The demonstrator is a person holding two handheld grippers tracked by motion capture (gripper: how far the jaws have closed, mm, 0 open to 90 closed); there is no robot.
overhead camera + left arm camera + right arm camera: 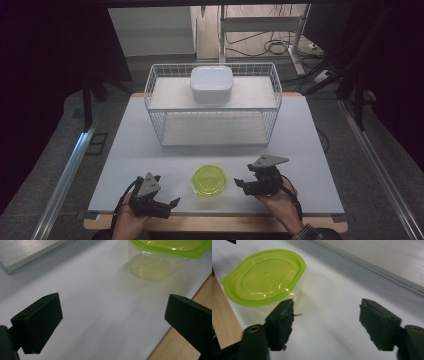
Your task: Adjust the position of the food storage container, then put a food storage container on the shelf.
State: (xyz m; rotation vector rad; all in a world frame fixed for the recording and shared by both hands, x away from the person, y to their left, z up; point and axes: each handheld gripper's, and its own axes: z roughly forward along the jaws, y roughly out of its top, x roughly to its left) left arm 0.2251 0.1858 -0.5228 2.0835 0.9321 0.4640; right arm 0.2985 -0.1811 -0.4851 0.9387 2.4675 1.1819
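Green-lidded container (209, 180), white box (211, 84) behind

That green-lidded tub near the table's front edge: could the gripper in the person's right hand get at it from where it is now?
Probably yes. The right gripper is open and sits beside the green-lidded tub, with bare table between them and nothing in the way.

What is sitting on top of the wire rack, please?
A white lidded container sits on the wire rack's upper shelf, near the middle. Its lid is on, so any contents are hidden. The lower shelf looks bare.
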